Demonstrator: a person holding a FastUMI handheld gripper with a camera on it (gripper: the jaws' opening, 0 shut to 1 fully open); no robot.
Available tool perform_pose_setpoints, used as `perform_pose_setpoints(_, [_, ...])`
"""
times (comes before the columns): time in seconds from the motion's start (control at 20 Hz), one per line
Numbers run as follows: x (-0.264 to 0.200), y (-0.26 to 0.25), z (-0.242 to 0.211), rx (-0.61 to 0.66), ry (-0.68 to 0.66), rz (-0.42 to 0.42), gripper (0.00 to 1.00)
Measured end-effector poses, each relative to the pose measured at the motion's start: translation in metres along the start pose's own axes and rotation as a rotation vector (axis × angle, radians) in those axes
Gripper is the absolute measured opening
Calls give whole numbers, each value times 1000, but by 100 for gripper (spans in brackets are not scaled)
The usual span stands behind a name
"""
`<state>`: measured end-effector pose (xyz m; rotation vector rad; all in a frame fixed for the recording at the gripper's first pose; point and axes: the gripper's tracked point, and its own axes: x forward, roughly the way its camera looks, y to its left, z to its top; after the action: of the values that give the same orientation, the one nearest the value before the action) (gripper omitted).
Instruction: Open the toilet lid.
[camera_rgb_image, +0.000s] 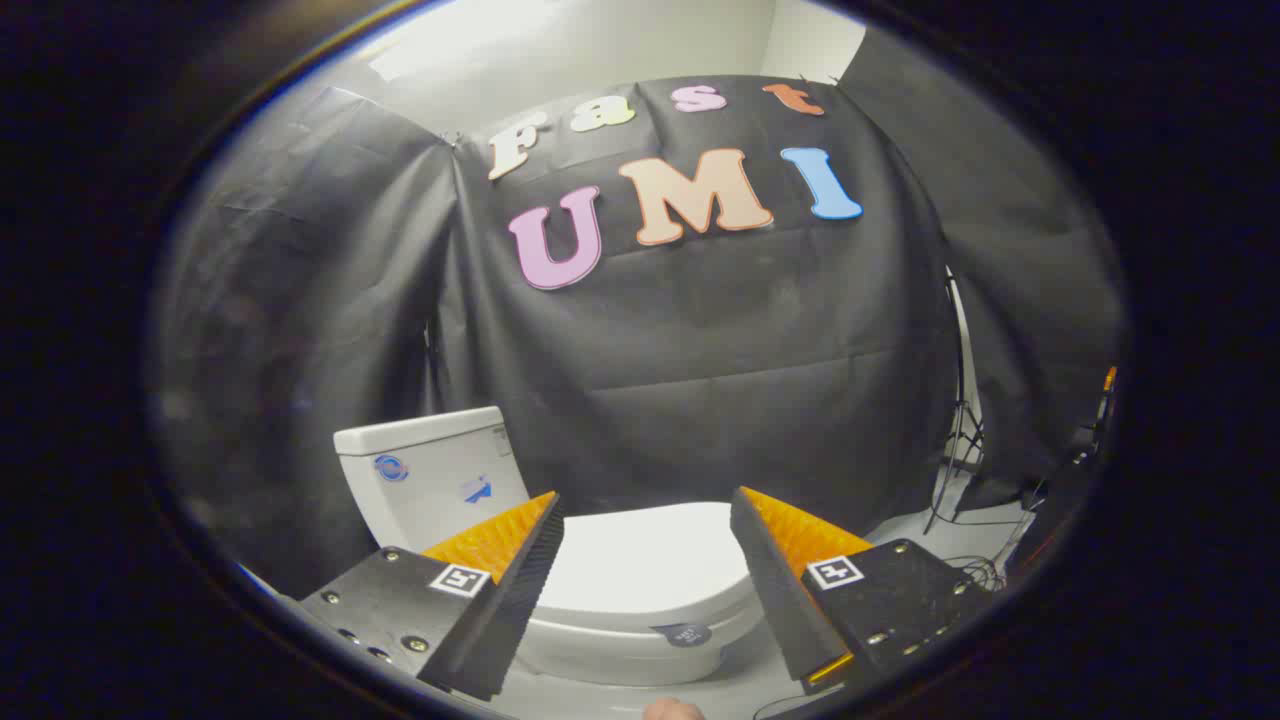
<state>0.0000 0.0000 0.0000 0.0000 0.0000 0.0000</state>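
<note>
gripper (645, 505): jaws spread wide, gripping nothing | toilet lid (645, 565): closed, between and beyond the jaws | tank (430, 475): beyond the left jaw

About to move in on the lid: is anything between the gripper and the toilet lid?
Nothing visible does. The gripper is open, its fingers spread apart, and the closed toilet lid lies just ahead, seen in the gap between them. Its white top is bare. The tank stands behind the lid's far end, beyond one finger.

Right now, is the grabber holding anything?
Nothing. The gripper is open, its fingers apart in the air, with the closed toilet lid beyond them.
</note>
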Motion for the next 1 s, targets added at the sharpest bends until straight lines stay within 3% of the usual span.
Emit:
perform_pose_setpoints(0.35, [-12, -12, -46, -123, 117, -19, 99])
perform_pose_setpoints(1.0, [-7, -27, -40, -40, 130, -52, 99])
